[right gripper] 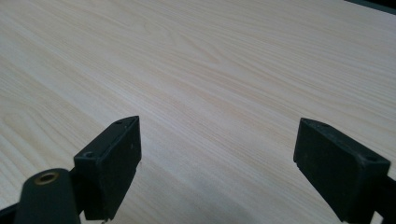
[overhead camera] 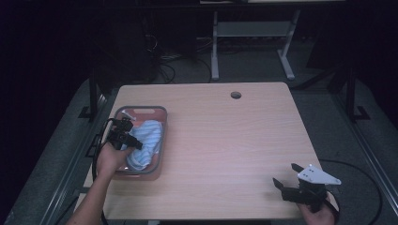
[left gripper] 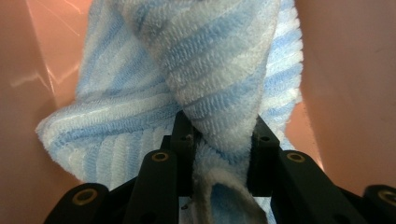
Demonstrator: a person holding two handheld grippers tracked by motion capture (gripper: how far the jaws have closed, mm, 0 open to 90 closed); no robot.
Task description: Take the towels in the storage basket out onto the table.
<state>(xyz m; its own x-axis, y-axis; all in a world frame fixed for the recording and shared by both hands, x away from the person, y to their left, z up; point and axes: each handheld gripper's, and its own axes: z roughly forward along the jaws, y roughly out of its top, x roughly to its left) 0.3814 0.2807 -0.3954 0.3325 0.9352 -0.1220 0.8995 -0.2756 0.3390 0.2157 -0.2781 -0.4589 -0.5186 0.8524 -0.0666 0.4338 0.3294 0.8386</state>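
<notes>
High view: striped towel [overhead camera: 146, 140] lies lengthwise along its tub [overhead camera: 162, 111] (pink inside), pinched by left gripper [overhead camera: 136, 140]; right gripper [overhead camera: 287, 175] rests level, gaping.

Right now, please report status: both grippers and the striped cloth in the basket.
Left gripper shut on blue-and-white striped terry cloth, inside pink plastic basket. Right gripper open, above bare wooden table. Nothing in the way.

A dim room leaves the floor around the lit counter [overhead camera: 225, 140] nearly black, while the striped towel [left gripper: 196, 70] stays sharp just ahead of the left claw [left gripper: 219, 140] and white glare streaks the pink basin wall [left gripper: 51, 56] beside it.
</notes>
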